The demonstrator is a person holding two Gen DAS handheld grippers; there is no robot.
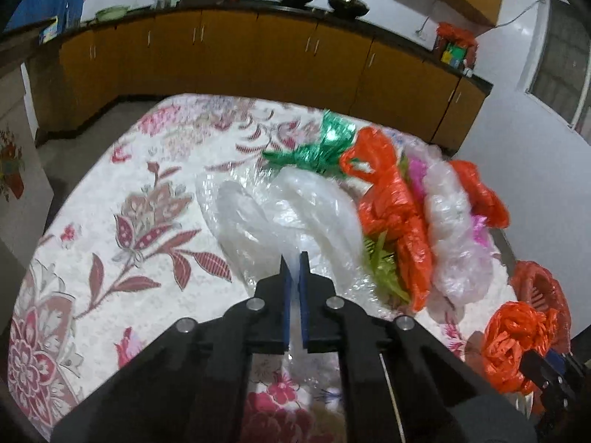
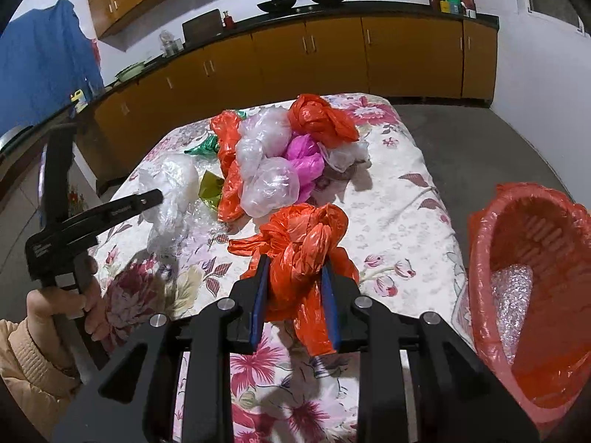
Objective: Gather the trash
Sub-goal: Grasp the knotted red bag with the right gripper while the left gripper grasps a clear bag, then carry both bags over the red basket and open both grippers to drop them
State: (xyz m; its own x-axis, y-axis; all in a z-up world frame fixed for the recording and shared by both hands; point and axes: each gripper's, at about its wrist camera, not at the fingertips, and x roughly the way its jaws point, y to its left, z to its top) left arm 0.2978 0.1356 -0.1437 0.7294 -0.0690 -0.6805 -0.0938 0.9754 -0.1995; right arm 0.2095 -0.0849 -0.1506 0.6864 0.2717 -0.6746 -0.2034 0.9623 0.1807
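My left gripper [image 1: 294,258] is shut on a fold of a white translucent plastic bag [image 1: 295,206] lying on the floral tablecloth [image 1: 92,221]. The right wrist view shows this left gripper [image 2: 159,195] from the side, pinching the same bag [image 2: 173,181]. My right gripper [image 2: 295,262] is shut on a crumpled orange plastic bag [image 2: 303,236], held just above the cloth; the left wrist view shows that bag [image 1: 513,339] at lower right. A red basket [image 2: 484,229] lined with orange plastic stands at the right with bubble wrap [image 2: 511,295] inside.
A heap of orange, clear, pink and green bags [image 2: 273,155] lies mid-table, the same heap [image 1: 424,214] right of my left gripper. A person's hand [image 2: 85,295] grips the left tool. Yellow cabinets [image 2: 332,55] under a dark counter run behind the table.
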